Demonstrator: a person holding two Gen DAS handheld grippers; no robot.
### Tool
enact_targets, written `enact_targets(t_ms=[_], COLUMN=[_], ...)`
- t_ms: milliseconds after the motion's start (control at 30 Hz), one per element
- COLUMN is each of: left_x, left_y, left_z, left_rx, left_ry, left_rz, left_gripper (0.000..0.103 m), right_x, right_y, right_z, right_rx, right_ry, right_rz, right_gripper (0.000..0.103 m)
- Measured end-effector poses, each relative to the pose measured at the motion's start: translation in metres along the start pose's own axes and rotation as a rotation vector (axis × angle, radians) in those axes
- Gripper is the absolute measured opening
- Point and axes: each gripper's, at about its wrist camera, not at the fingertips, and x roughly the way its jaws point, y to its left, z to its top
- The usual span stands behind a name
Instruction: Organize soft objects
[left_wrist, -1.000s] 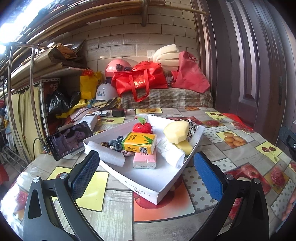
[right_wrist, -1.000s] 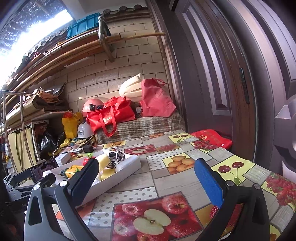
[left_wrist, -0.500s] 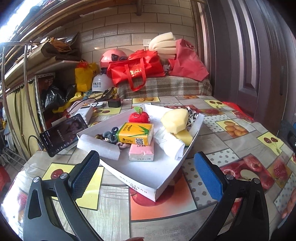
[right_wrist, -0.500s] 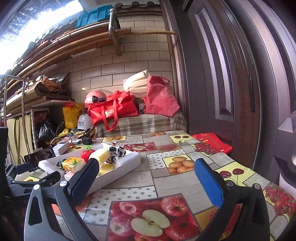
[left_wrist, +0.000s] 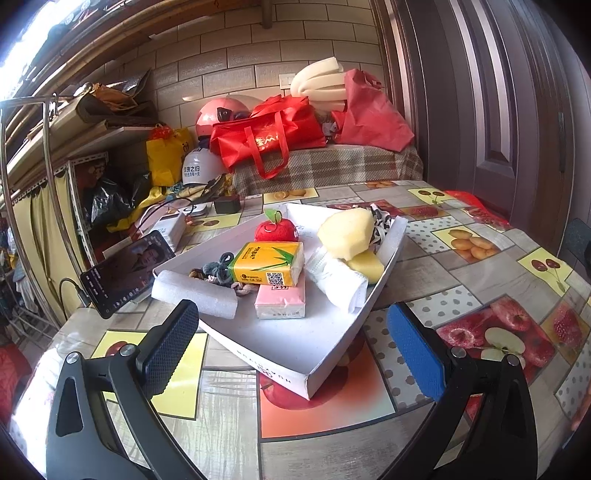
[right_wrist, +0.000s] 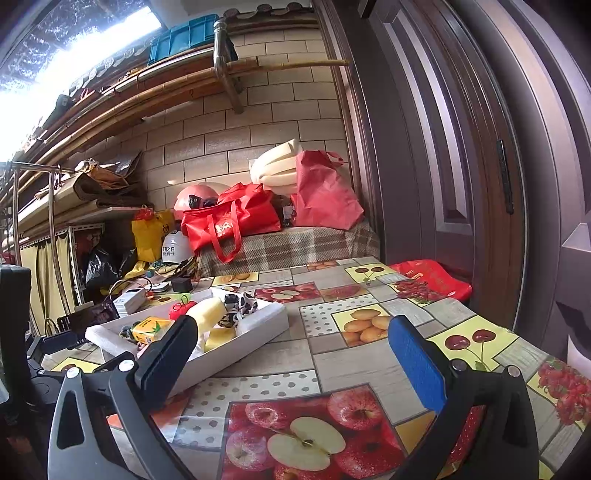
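A white cardboard tray (left_wrist: 280, 354) lies on the fruit-print table and holds soft items: a yellow tissue pack (left_wrist: 267, 264) on a pink tissue pack (left_wrist: 280, 301), a red plush apple (left_wrist: 275, 230), a yellow sponge (left_wrist: 347, 232), a white foam roll (left_wrist: 194, 293), a folded white cloth (left_wrist: 338, 277) and hair ties (left_wrist: 216, 267). My left gripper (left_wrist: 291, 347) hangs open just in front of the tray's near corner, nothing between its fingers. My right gripper (right_wrist: 291, 354) is open over bare table, the tray (right_wrist: 255, 332) to its left.
A phone (left_wrist: 125, 271) leans at the tray's left beside a white box (left_wrist: 168, 229) and cables. Behind the table a plaid-covered bench carries red bags (left_wrist: 266, 136), helmets and foam. A dark door (left_wrist: 498, 110) stands on the right. A red packet (right_wrist: 430, 282) lies at the table's far right.
The left gripper has dipped and moved slightly closer to the tray. The right gripper has shifted and tilted a little, bringing the tray nearer in its view. Both stay open.
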Motion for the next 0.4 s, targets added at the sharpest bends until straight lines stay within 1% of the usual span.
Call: enact_targets(t_ms=[400], left_x=[0.0012], left_y=[0.0003], left_z=[-0.0017], left_rx=[-0.007], left_ry=[0.000], left_rz=[0.000], left_gripper=[0.103], right_x=[-0.0014], right_y=[0.0023], right_z=[-0.0004], right_rx=[-0.005], right_ry=[-0.002], right_rz=[0.000], right_gripper=[0.103])
